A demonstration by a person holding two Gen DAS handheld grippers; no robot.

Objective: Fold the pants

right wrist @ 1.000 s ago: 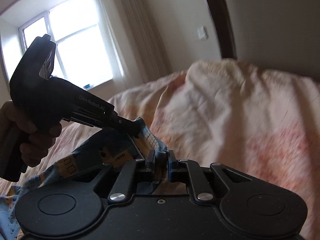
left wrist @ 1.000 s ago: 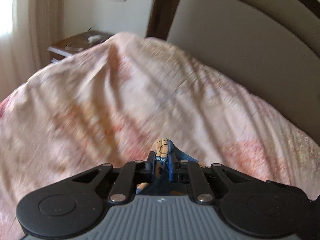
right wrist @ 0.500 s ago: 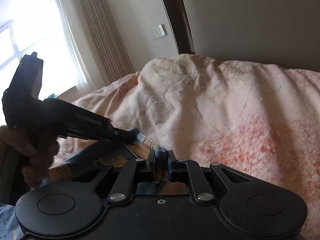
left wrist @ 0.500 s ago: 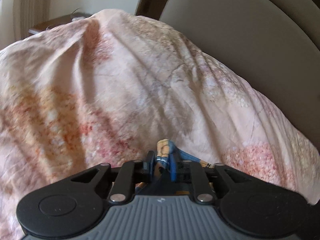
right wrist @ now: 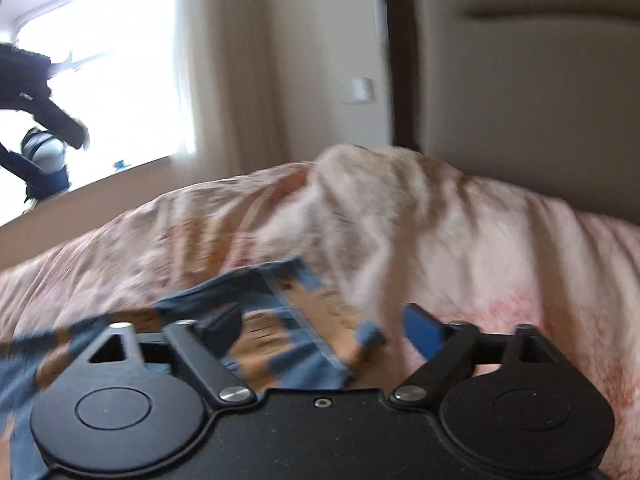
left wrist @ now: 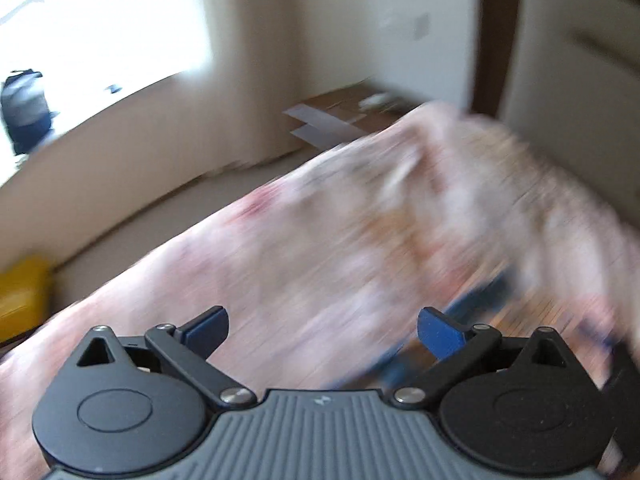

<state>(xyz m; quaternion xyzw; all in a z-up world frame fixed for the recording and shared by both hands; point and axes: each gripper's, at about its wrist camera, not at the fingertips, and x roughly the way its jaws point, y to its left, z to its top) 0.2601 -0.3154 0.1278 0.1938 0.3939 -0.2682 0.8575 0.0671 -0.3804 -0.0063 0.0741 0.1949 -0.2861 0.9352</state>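
**Pants lie loose on the bed as both grippers spread wide**

Pants, blue with orange patches, sit crumpled on the pink floral bedspread, just in front of our right gripper. Its jaws are opening, blue pads wide apart, and the fabric lies between them without being pinched; one hem corner curls up near the middle. Over on our left gripper, the jaws are opening too, nothing between the pads, only blurred bedspread beyond. A smeared streak of blue and orange cloth shows to the right of that gripper, on the bed. In the right wrist view, the padded headboard rises behind the bedspread, and the bright window glares at upper left.
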